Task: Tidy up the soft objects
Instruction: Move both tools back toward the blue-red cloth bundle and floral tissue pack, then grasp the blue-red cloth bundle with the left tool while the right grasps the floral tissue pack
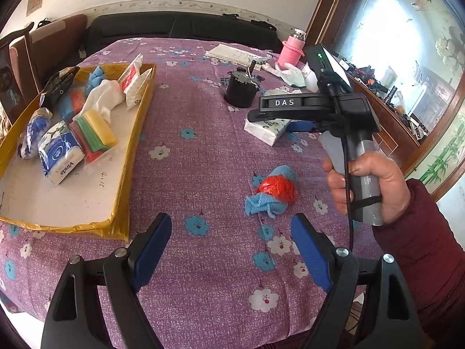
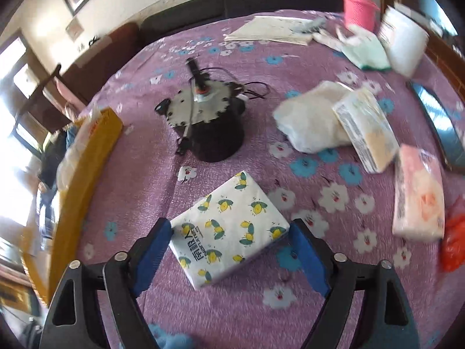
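**Right gripper set over lemon-print tissue pack, not yet gripped**

Left wrist view: The left gripper (image 1: 231, 250) hung over the purple flowered tablecloth (image 1: 203, 174), jaws spread wide with nothing between them. Just ahead lay a blue cloth wrapped round a red bundle (image 1: 273, 192). The yellow-edged tray (image 1: 128, 157) to the left already held tissue packs, sponges and socks. A hand (image 1: 366, 186) in a dark red sleeve gripped the right tool's handle, tilted steeply down over a tissue pack (image 1: 266, 131).

Right wrist view: The right gripper (image 2: 231, 250) straddled the lemon-print tissue pack (image 2: 229, 229), which lay flat on the cloth. Both blue pads stood at or just off its corners; jaws released, no squeeze visible. Frame blurred, so contact could not be confirmed. More packs (image 2: 418, 195) waited at right.

Judgement: step in hand was the pick-up of this pack. Next move calls for closing gently, lifting, and carrying it to the tray.
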A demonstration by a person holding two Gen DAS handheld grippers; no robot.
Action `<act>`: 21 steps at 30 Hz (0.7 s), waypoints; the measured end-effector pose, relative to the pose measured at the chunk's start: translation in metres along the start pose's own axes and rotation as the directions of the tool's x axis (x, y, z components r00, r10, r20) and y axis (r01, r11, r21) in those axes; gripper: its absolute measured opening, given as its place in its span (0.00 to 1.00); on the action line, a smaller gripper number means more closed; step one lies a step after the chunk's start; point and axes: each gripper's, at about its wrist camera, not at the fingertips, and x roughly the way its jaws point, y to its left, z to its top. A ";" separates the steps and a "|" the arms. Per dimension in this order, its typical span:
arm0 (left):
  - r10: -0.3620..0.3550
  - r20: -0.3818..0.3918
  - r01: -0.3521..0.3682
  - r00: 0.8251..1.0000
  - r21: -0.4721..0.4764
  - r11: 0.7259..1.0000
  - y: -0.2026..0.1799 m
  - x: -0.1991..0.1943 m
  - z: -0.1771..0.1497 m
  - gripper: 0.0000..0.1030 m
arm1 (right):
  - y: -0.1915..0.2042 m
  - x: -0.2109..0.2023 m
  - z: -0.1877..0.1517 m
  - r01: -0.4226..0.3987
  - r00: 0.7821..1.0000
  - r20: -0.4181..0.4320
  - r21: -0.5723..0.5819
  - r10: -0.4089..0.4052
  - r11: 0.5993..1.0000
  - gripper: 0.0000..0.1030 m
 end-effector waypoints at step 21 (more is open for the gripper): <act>0.003 -0.080 0.010 0.997 0.171 0.985 -0.034 0.050 0.018 0.81 | -0.102 -0.077 -0.045 -0.087 0.995 -0.042 -0.015 0.087 0.996 0.85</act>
